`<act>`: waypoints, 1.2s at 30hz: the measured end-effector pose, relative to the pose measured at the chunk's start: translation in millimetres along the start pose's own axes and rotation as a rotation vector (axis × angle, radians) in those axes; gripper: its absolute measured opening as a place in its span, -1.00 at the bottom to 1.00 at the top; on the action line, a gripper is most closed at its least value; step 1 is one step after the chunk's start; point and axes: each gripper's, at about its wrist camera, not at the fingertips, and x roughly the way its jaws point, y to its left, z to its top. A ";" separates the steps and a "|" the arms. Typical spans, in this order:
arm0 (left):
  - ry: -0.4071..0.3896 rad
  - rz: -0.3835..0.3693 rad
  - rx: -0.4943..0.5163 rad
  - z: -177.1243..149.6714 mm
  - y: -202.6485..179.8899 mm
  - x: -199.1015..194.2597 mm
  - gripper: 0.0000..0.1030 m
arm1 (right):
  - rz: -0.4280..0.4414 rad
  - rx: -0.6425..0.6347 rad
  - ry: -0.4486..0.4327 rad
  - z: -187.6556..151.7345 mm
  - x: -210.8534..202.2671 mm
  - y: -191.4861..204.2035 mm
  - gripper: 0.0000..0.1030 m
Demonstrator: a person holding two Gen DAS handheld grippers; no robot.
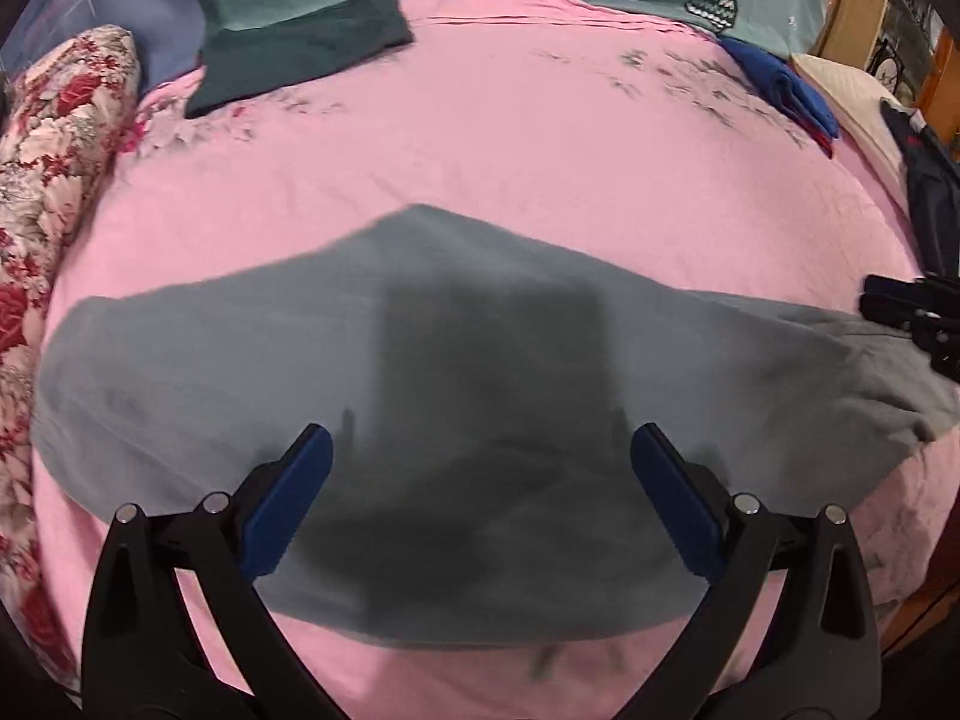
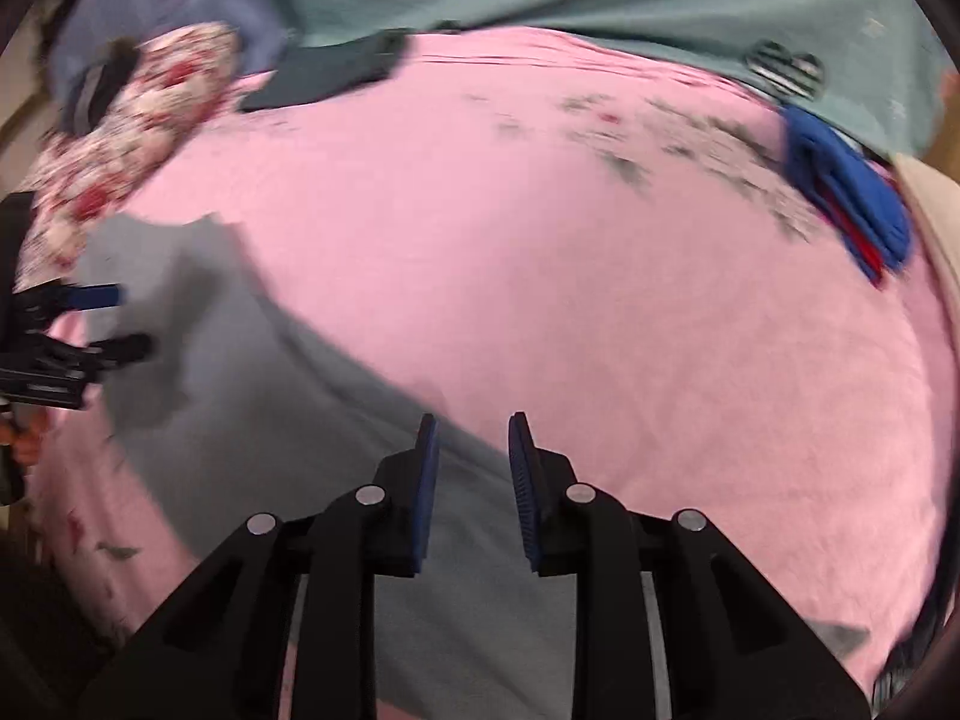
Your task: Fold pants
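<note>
A: Where do the grey pants (image 1: 456,396) lie?

B: Flat on the pink bedsheet (image 1: 540,138), spread sideways across the near half of the bed. One peak of cloth points toward the far side. No jaws press on them.

A: Left gripper (image 1: 480,450)?

B: Above the middle of the pants, jaws wide, nothing between the blue pads (image 1: 288,504). Its dark shadow falls on the cloth just beyond the pads, so I judge it hangs clear of the fabric rather than resting on it.

A: Right gripper (image 2: 474,450)?

B: Over the pants' right end, where grey meets pink. Jaws narrow but parted; sheet and cloth show through the gap, nothing pinched. Likely placed there to take that end for a fold, though no grip is made yet.

A: Material notes?

B: Pants: thin, matte, limp knit or cotton, soft wrinkles at the right end, outline rounded rather than crisp. Should drape and slide on the sheet, so a pinch at an edge seems safer than a push. Sheet: smooth pink with a faint grey floral print on the side beyond the pants.

A: Surroundings, relative to the pants?

B: Far left, a folded dark teal garment (image 1: 300,48); left, a red-flowered quilt roll (image 1: 54,138); far right, a folded blue cloth (image 1: 780,84).

A: Progress?

B: Judged early: pants laid out, fold not begun.
</note>
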 end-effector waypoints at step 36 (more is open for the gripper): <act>0.048 -0.104 0.202 1.0 -120.0 14.0 0.96 | 0.058 0.936 -0.157 -192.8 -150.6 -165.4 -0.15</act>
